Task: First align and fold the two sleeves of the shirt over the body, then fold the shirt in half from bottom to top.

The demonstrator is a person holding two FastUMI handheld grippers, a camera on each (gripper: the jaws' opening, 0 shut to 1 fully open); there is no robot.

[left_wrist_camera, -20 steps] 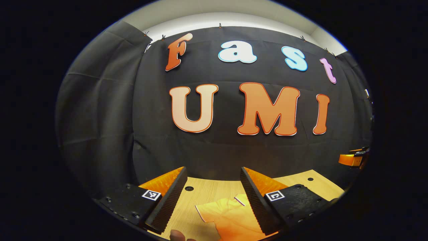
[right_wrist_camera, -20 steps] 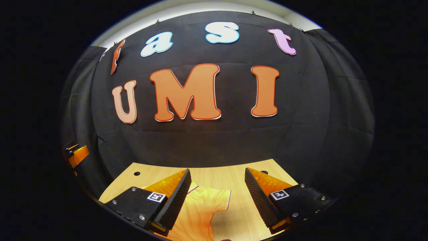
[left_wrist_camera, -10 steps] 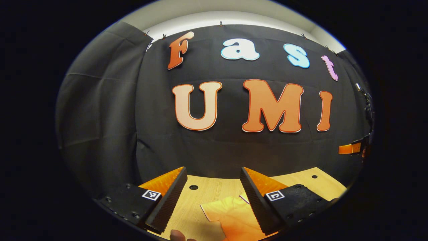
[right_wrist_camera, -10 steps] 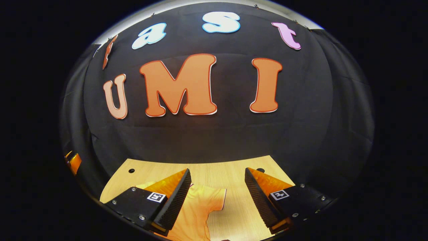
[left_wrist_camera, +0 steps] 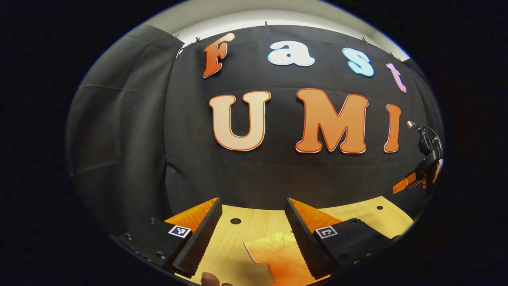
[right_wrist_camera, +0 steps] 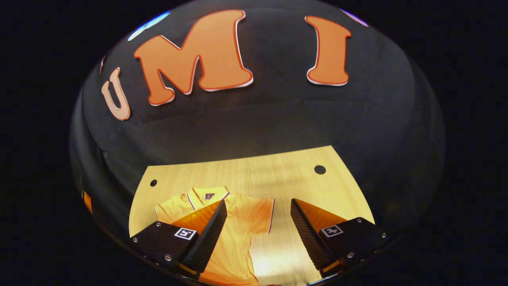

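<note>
An orange polo shirt [right_wrist_camera: 238,222] with a white-trimmed collar lies flat on the wooden table [right_wrist_camera: 278,174], collar toward the far wall. In the right gripper view its right sleeve [right_wrist_camera: 260,212] spreads out between my fingers, and my right gripper [right_wrist_camera: 258,228] hovers open above it. In the left gripper view the shirt's left sleeve [left_wrist_camera: 270,250] lies between the fingers of my left gripper [left_wrist_camera: 252,234], which is open and holds nothing. The right gripper [left_wrist_camera: 412,180] also shows far off at the right edge of that view, held by a hand.
The table has small round holes [right_wrist_camera: 319,169] [left_wrist_camera: 235,221] near its far corners. Black cloth walls close in behind the table's far edge. A fingertip [left_wrist_camera: 210,279] shows at the bottom of the left gripper view.
The right gripper has tilted downward and risen, so the whole upper shirt and more table now show. The left gripper has shifted slightly; the sleeve sits further right between its fingers.
</note>
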